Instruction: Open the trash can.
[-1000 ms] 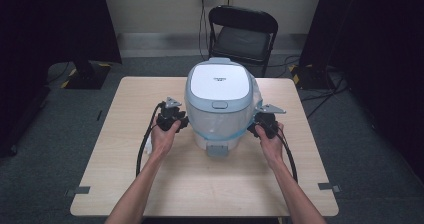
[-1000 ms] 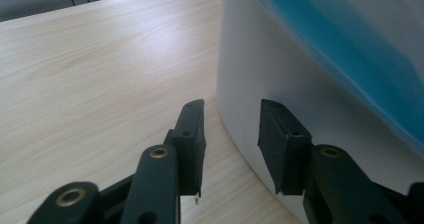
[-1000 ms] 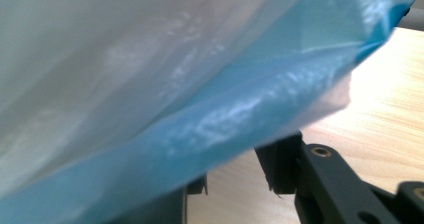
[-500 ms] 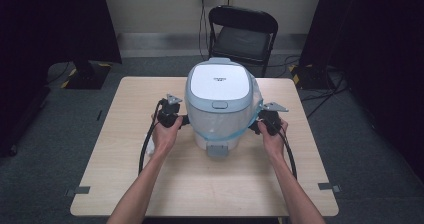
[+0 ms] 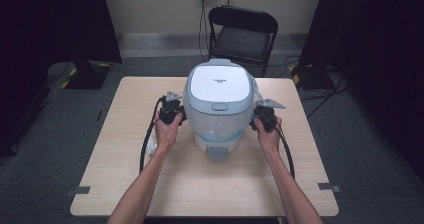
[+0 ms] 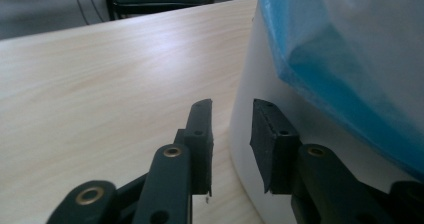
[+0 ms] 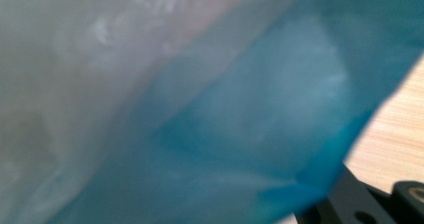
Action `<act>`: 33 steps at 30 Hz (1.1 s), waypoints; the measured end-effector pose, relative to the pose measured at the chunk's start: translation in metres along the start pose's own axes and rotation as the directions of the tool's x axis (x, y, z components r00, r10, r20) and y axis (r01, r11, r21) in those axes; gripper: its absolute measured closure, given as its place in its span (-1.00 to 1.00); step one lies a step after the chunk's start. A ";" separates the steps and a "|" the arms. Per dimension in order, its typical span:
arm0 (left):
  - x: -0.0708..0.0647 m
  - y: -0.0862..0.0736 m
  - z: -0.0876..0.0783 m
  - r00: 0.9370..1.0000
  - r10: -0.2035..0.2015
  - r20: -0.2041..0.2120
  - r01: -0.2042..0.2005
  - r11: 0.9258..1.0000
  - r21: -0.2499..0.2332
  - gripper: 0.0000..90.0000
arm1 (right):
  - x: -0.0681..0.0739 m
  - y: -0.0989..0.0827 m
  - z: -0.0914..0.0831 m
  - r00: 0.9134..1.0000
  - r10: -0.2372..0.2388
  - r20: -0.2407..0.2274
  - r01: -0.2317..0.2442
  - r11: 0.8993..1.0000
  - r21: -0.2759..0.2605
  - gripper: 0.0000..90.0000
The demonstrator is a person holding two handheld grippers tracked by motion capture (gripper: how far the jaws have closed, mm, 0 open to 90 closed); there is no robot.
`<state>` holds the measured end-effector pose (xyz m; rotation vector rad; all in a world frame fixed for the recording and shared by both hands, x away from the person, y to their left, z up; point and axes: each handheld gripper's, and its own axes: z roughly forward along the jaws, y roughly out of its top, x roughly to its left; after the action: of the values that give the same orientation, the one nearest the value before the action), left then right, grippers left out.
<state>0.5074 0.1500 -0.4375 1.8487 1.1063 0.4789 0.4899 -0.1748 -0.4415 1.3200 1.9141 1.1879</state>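
A white appliance with a domed lid [image 5: 218, 104], resembling a rice cooker, stands on the light wooden worktop [image 5: 115, 174], slightly behind the worktop's middle and with its front panel turned toward the person. A clear bag with a blue band [image 5: 220, 129] wraps its body below the lid. This film also appears at close range, blurred, in both gripper views [image 7: 200, 134] [image 6: 350, 59].

The left tongs [image 5: 176, 113] sit just beside the appliance's left flank, held in the person's left hand [image 5: 166, 130]. In the left gripper view their two black jaws stand a little apart, having just been closing. The gap between them [image 6: 231, 144] holds nothing, and the white wall of the appliance [image 6: 250, 109] lies just behind and to the right of it. The blue film hangs above the right-hand jaw and is not pinched.

The right tongs [image 5: 260, 118] sit against the appliance's right flank, held in the right hand [image 5: 270, 136]. Their jaws have likewise just been closing. The right gripper view is almost covered by the blurred film, with one dark jaw part at its lower right corner, so it cannot be told whether they clamp on the film or stand free.

A black cable [image 5: 146, 144] trails from the left tongs toward the near edge of the worktop. A black folding chair [image 5: 240, 34] stands behind the appliance, beyond the worktop's far edge.
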 end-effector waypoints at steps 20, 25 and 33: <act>-0.037 -0.031 -0.051 0.996 0.081 -0.021 -0.081 0.996 0.024 0.66 | 0.020 -0.023 -0.047 0.996 -0.057 -0.068 0.058 0.998 0.021 0.54; -0.046 -0.040 -0.066 0.994 0.103 -0.036 -0.102 0.994 0.029 0.64 | 0.027 -0.028 -0.060 0.992 -0.105 -0.068 0.108 0.993 0.040 0.54; -0.050 -0.041 -0.065 0.995 0.096 -0.022 -0.096 0.995 0.025 0.66 | 0.029 -0.034 -0.072 0.993 -0.101 -0.064 0.104 0.994 0.043 0.48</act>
<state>0.4153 0.1482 -0.4328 1.9279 1.0462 0.5462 0.4054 -0.1792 -0.4354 1.2057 2.0390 1.1519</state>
